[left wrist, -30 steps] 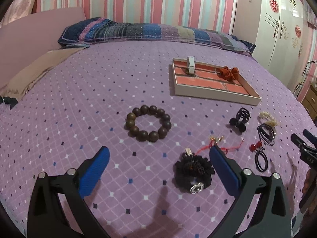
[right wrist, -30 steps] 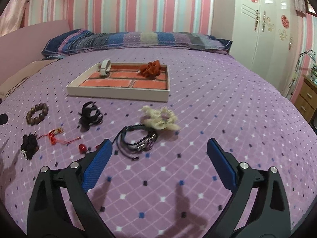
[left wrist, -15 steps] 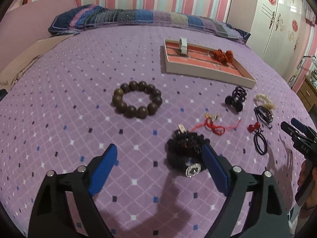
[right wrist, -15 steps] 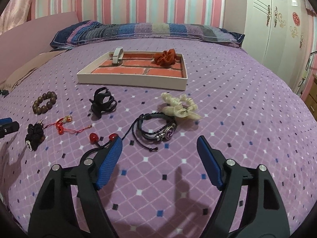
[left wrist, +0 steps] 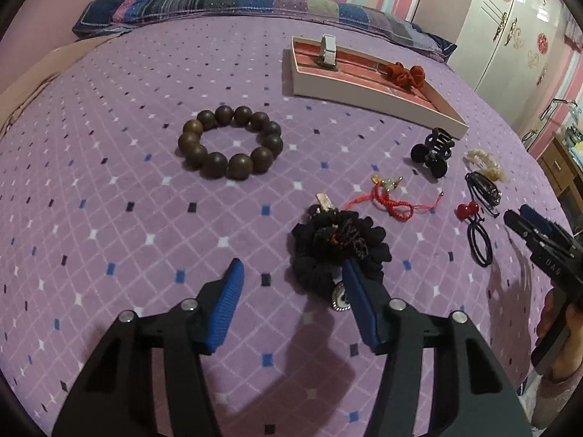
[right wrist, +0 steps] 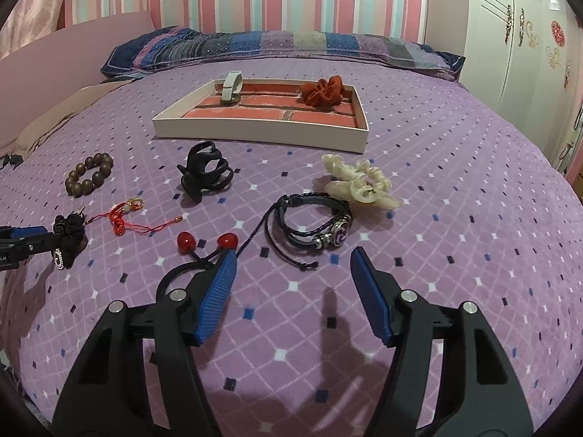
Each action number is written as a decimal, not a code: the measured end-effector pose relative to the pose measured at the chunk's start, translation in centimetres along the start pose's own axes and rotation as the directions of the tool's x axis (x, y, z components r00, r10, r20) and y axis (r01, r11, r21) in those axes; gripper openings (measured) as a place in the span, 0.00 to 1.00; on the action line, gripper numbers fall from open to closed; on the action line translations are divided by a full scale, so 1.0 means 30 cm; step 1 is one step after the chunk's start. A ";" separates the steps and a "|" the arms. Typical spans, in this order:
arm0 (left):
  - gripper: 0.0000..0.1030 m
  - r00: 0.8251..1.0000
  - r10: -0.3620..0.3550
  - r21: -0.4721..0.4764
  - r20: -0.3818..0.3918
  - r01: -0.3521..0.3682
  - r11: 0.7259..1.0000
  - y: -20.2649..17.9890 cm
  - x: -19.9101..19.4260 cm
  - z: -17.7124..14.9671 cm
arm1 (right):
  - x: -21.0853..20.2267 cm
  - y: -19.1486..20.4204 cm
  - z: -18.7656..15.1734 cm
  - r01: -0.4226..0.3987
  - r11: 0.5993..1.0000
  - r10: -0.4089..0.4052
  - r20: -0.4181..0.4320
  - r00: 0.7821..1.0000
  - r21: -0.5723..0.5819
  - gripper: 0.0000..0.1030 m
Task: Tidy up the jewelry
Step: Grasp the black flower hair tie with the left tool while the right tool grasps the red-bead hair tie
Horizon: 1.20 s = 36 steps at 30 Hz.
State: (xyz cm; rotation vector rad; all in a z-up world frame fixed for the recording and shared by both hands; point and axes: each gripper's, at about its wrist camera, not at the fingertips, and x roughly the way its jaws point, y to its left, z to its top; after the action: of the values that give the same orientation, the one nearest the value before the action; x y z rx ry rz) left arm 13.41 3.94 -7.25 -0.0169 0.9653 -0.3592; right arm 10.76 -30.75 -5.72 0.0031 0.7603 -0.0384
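Observation:
My left gripper [left wrist: 291,273] is open, low over the bed, its right finger just in front of a black scrunchie [left wrist: 339,244] with a rhinestone charm. A brown bead bracelet [left wrist: 229,142] lies beyond. My right gripper [right wrist: 291,262] is open, just short of a dark braided bracelet [right wrist: 313,225]; its left finger overlaps a black hair tie with red beads [right wrist: 206,242]. A white tray [right wrist: 255,129] with red lining holds a white band [right wrist: 231,85] and a red scrunchie [right wrist: 324,91].
A black claw clip [right wrist: 206,171], a red cord charm [right wrist: 125,216] and a cream scrunchie [right wrist: 359,184] lie loose on the purple bedspread [right wrist: 455,182]. Pillows [right wrist: 277,45] line the far edge. A white wardrobe [right wrist: 528,36] stands at the right.
Both grippers have moved forward and lower toward the items. The left one has closed in on the black scrunchie, the right one on the dark bracelet. Both stay open.

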 end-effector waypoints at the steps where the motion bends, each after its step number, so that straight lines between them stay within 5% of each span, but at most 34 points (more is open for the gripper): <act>1: 0.54 1.000 -0.005 0.002 -0.006 0.005 1.000 -0.002 0.007 0.002 | 0.004 0.004 -0.001 -0.005 1.000 0.005 -0.003 1.000 0.000 0.62; 15: 0.43 0.998 -0.027 0.030 -0.049 0.029 0.999 -0.012 0.058 0.024 | 0.036 0.052 -0.028 -0.082 0.995 0.085 -0.050 0.995 0.062 0.48; 26: 0.37 0.999 -0.033 0.080 -0.042 0.036 0.996 -0.018 0.069 0.029 | 0.039 0.121 -0.075 0.002 0.999 0.000 -0.039 0.999 0.040 0.47; 30: 0.19 1.000 -0.016 0.121 -0.027 0.019 0.993 -0.056 0.070 0.014 | 0.046 0.150 -0.086 0.027 1.000 -0.027 -0.035 0.999 -0.001 0.30; 36: 0.11 1.000 -0.014 0.119 -0.019 0.016 0.993 -0.063 0.055 -0.001 | 0.048 0.140 -0.086 -0.010 1.000 0.010 -0.034 0.999 0.011 0.06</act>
State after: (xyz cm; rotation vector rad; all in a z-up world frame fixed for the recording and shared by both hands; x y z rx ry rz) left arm 13.68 1.67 -8.27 0.0878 0.9606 -0.4307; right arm 10.20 -26.56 -8.62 0.0175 0.7944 -0.0327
